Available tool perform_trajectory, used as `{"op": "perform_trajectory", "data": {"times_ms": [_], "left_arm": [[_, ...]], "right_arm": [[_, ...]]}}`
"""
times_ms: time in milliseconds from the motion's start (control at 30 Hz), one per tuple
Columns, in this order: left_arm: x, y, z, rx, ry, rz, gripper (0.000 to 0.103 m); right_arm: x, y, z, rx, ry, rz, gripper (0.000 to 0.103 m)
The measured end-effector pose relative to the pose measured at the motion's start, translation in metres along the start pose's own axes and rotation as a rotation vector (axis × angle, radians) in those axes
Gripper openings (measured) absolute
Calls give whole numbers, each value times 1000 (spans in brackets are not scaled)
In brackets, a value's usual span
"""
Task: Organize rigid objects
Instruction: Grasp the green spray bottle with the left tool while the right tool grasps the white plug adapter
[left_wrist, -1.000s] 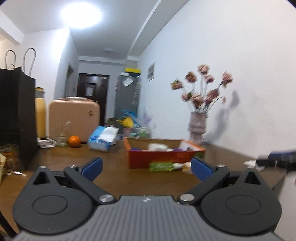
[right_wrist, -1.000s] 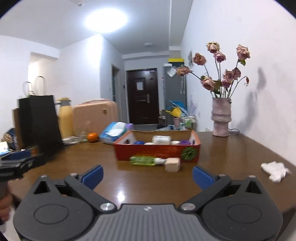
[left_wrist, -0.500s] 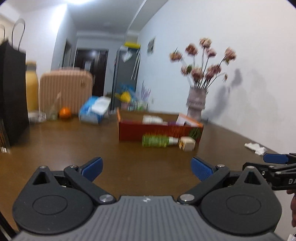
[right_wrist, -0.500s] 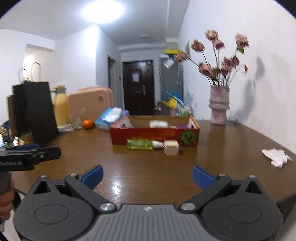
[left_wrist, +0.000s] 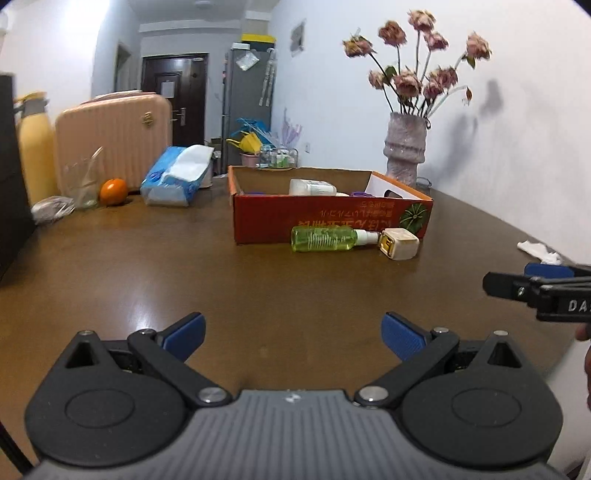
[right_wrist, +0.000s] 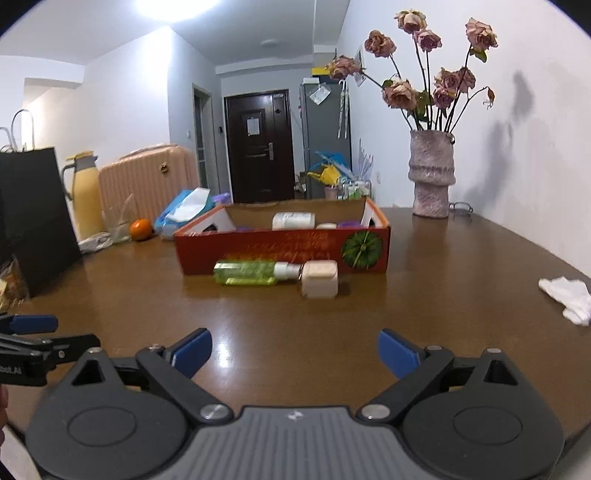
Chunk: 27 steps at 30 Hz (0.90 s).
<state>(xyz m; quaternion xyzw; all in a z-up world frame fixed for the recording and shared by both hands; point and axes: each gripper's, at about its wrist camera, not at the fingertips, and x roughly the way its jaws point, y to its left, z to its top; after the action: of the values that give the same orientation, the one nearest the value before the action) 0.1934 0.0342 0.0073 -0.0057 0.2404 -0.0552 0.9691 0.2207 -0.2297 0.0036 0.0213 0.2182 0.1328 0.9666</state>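
Jaws of the left gripper (left_wrist: 293, 334) and right gripper (right_wrist: 294, 350) gape wide, holding nothing. One green bottle (right_wrist: 245, 272) and one cream cube (right_wrist: 320, 278) lie touching, just before one red box (right_wrist: 280, 249).

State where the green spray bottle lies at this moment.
In both wrist views the green spray bottle lies on its side on the table, before the red box, its nozzle by the cream block.
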Motion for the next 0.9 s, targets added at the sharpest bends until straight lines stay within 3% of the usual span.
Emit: {"op": "perform_trajectory", "data": {"times_ms": [133,267,500,567,733,833,900], "left_arm": [[43,-5,30,110,4,-51,103],[100,-14,56,282,28,-174,103],[190,-27,89,388,145,-284,102],[209,-30,90,408,167,-286,96],[226,-31,86,444,182,-394,92],[228,-33,77,428,184,-367,89],[223,-34,69,396,185,-343,75]], "right_arm": [[32,-14,21,-5,11,10,96],[74,-23,40,-71,58,23,96],[144,-49,69,-188,134,147,95],[161,-58,74,-205,144,173,89],[194,-74,78,-222,200,367,86],[205,-80,81,-217,187,465,86],[214,-83,83,-202,185,522,86]]}}
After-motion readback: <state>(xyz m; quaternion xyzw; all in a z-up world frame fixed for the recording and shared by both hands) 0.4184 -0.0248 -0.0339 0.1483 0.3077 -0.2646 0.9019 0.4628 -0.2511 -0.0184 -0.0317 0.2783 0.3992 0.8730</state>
